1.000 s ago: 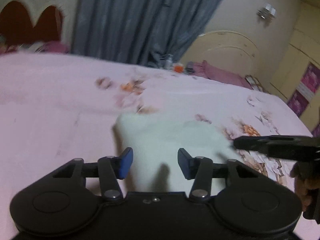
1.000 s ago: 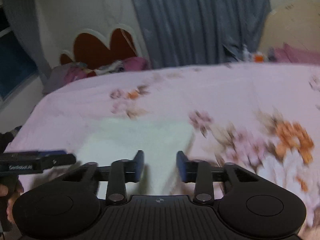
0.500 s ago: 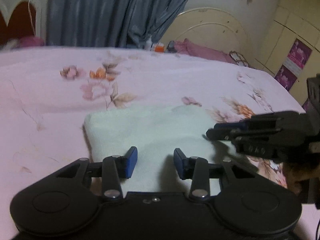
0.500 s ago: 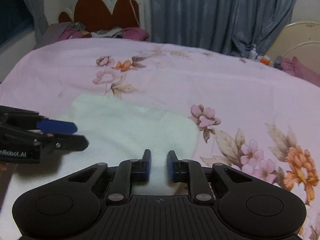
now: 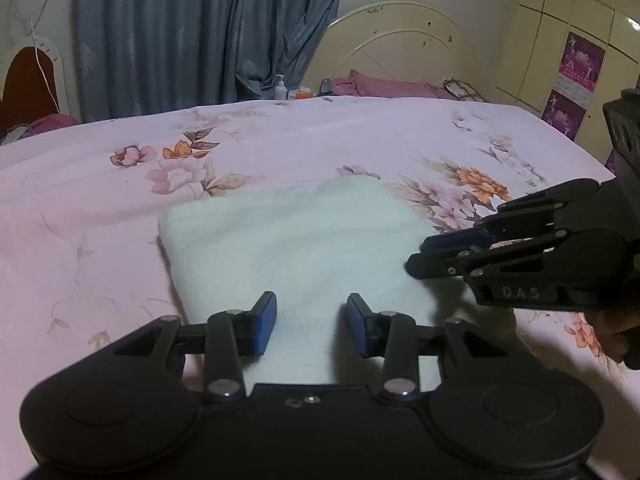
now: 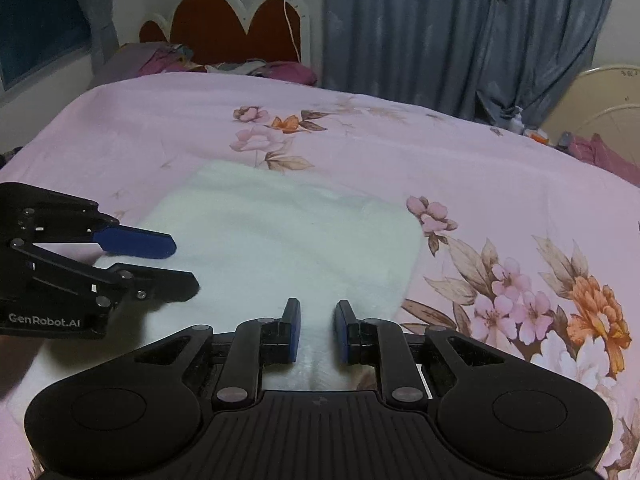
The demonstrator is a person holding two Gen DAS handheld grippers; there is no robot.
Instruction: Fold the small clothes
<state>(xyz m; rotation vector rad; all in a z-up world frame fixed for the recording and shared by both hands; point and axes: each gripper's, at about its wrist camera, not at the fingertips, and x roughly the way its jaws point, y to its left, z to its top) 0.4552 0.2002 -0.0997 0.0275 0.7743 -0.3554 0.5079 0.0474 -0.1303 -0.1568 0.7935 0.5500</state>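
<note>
Lying flat on pink bedspread (image 5: 120, 208), white cloth (image 5: 296, 248), both claws parted above

A bed (image 6: 400, 152) under a pink floral sheet fills the room. Grey-blue curtains (image 5: 180, 32) hang along the wall beyond it, beside a red scalloped headboard (image 6: 236, 32) with a white border. A cream arched bedstead (image 5: 400, 48) and cream cupboard doors (image 5: 560, 40) with purple posters (image 5: 580, 64) stand further right. Light is dim.
</note>
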